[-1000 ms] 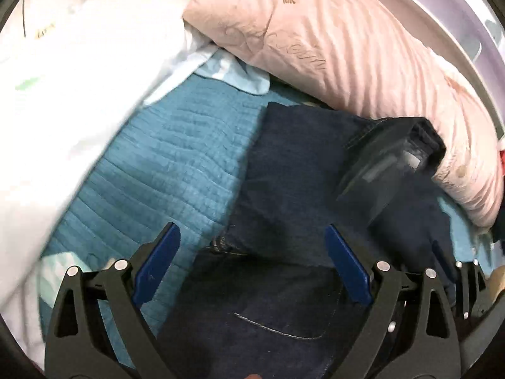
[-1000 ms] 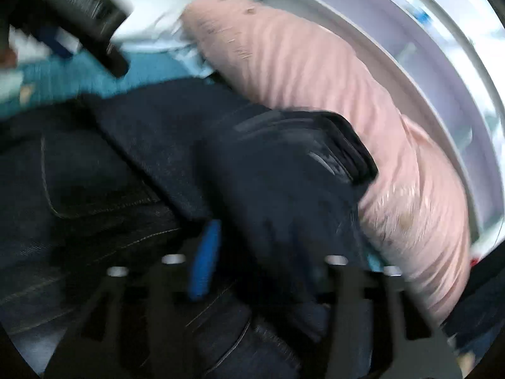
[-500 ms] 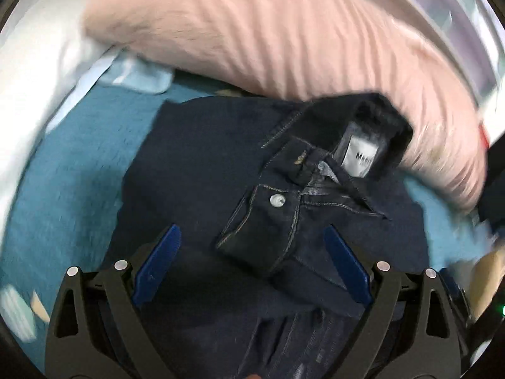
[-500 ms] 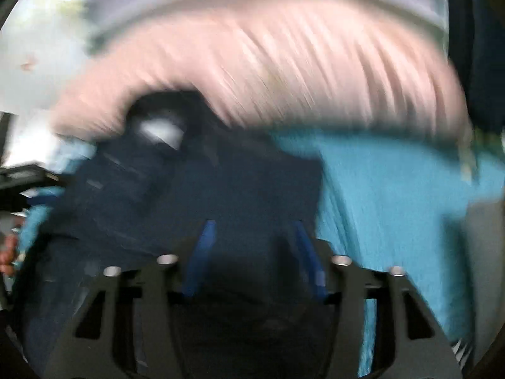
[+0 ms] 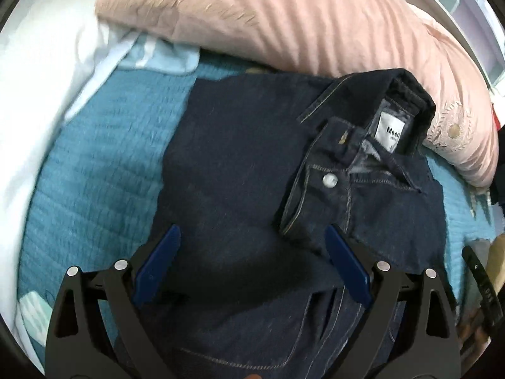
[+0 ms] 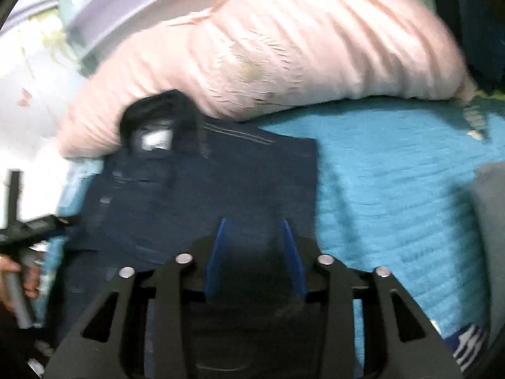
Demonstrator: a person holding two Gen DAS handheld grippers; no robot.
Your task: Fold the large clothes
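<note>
The dark blue jeans (image 5: pixel 240 170) lie folded on the teal quilted bedspread (image 5: pixel 94 170) of the bed, their far end touching the pink pillow (image 5: pixel 284 22) that runs along the bed's far edge. The waistband (image 5: pixel 375 132) is turned back on top of the fold, showing a white label (image 5: pixel 389 132) and a metal button (image 5: pixel 329 180). A white duvet (image 5: pixel 41 72) is heaped along the bed's left edge.

The left tool (image 5: pixel 252 233) hovers over the jeans with its blue pads (image 5: pixel 157 262) spread wide and nothing between them.

In the blurred right wrist view the right tool (image 6: pixel 254 224) sits low over the near part of the jeans (image 6: pixel 202 189), its pads (image 6: pixel 214 252) partly apart; they seem to hold no cloth, though the blur makes that uncertain. The pink pillow (image 6: pixel 284 41) lies beyond, with bare bedspread (image 6: pixel 394 173) to the right and a grey object (image 6: pixel 492 221) at the right edge.
</note>
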